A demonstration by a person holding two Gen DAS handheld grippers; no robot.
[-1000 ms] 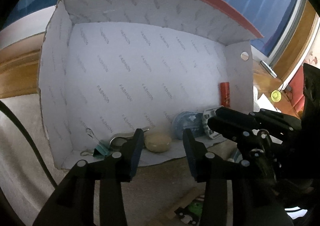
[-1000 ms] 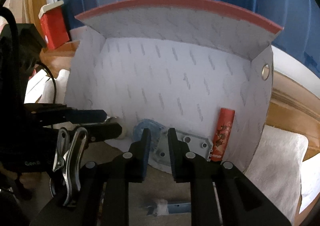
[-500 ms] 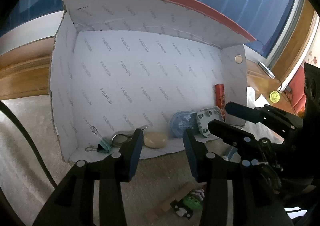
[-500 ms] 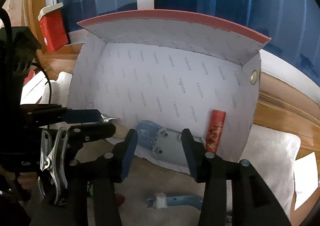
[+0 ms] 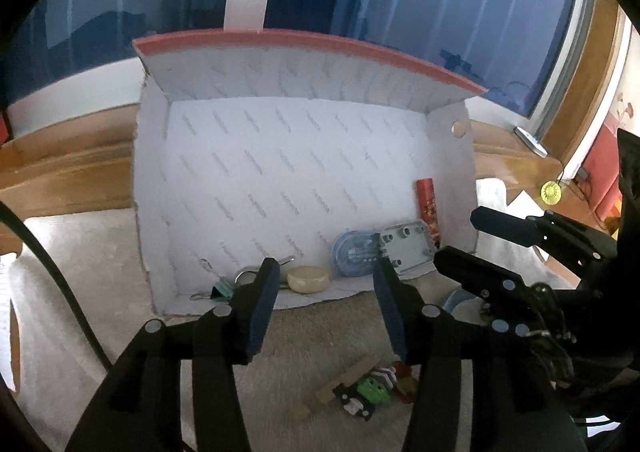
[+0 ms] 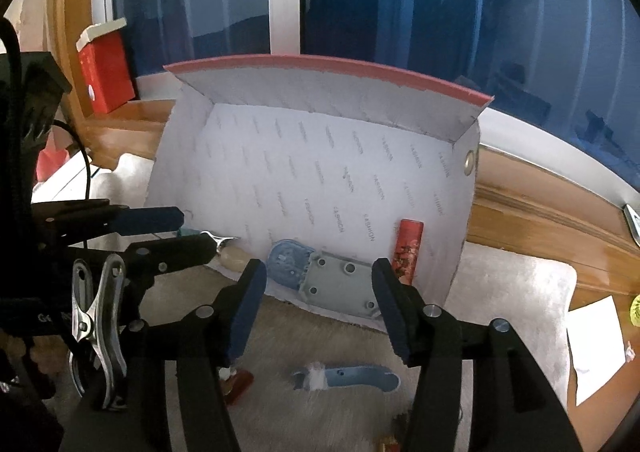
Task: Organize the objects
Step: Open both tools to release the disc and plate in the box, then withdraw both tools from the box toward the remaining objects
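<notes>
A white box with a red rim lies on its side on pale carpet, open towards me. Along its lower wall sit a teal binder clip, a cream puck, a blue disc, a grey holed plate and a red tube. My left gripper hovers in front of the puck, jaws opening, nothing between them. My right gripper hangs before the grey plate, jaws opening too and clear of it. Each gripper shows at the edge of the other's view.
On the carpet in front of the box lie a wooden strip, a green toy, and a blue handle-shaped piece. A silver spring clamp hangs at the left. A wooden ledge and windows stand behind; a red carton sits on the ledge.
Both grippers have drawn back and up from the box, which now looks smaller. The right jaws went from nearly shut to wide apart, and the left jaws spread wider.
</notes>
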